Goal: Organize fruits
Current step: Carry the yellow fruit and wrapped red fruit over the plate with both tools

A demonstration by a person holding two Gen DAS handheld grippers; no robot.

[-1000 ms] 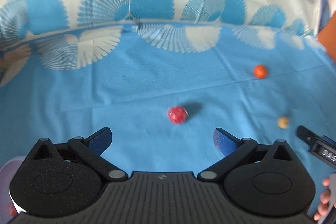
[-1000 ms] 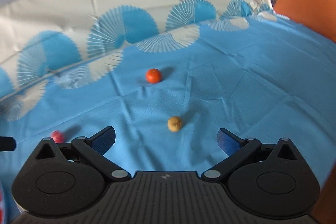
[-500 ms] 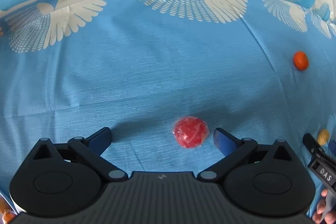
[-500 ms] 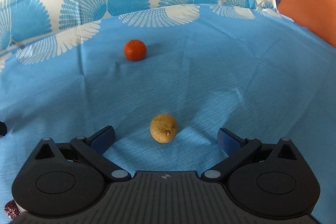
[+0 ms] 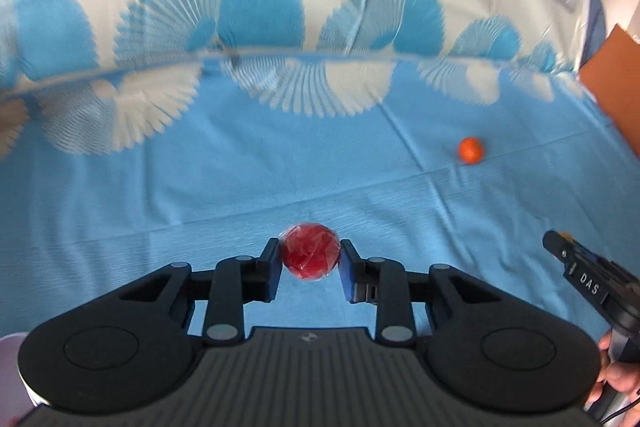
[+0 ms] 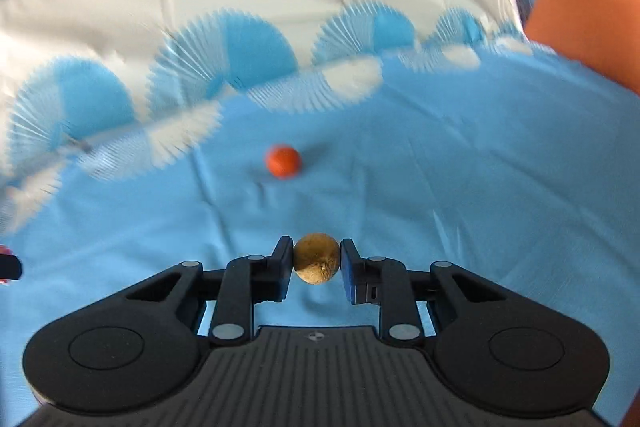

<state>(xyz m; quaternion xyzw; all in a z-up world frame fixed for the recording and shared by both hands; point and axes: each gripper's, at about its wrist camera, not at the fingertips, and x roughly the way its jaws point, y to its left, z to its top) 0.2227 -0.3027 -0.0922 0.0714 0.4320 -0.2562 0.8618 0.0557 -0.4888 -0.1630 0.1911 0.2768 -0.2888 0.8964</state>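
A red fruit in clear wrap (image 5: 310,251) sits between the pads of my left gripper (image 5: 310,254), whose jaws are closing and press on both its sides just above the blue cloth (image 5: 180,195). In the right wrist view a brown, rough-skinned round fruit (image 6: 317,258) is pinched the same way by my right gripper (image 6: 317,262), its jaws also closing. A small orange fruit (image 6: 283,161) lies loose on the cloth beyond it, and shows in the left wrist view as the orange fruit (image 5: 471,149) at the far right.
The cloth's white and blue fan border (image 5: 280,83) folds up at the far side. An orange panel (image 6: 588,23) stands at the right edge. A pale rim (image 5: 10,367) shows at the lower left. A person's hand (image 5: 620,379) holds the right gripper's body.
Both grippers dipped to their fruits and closed from wide open onto them. The left now holds the red fruit and the right the brown fruit, both pulled back up.
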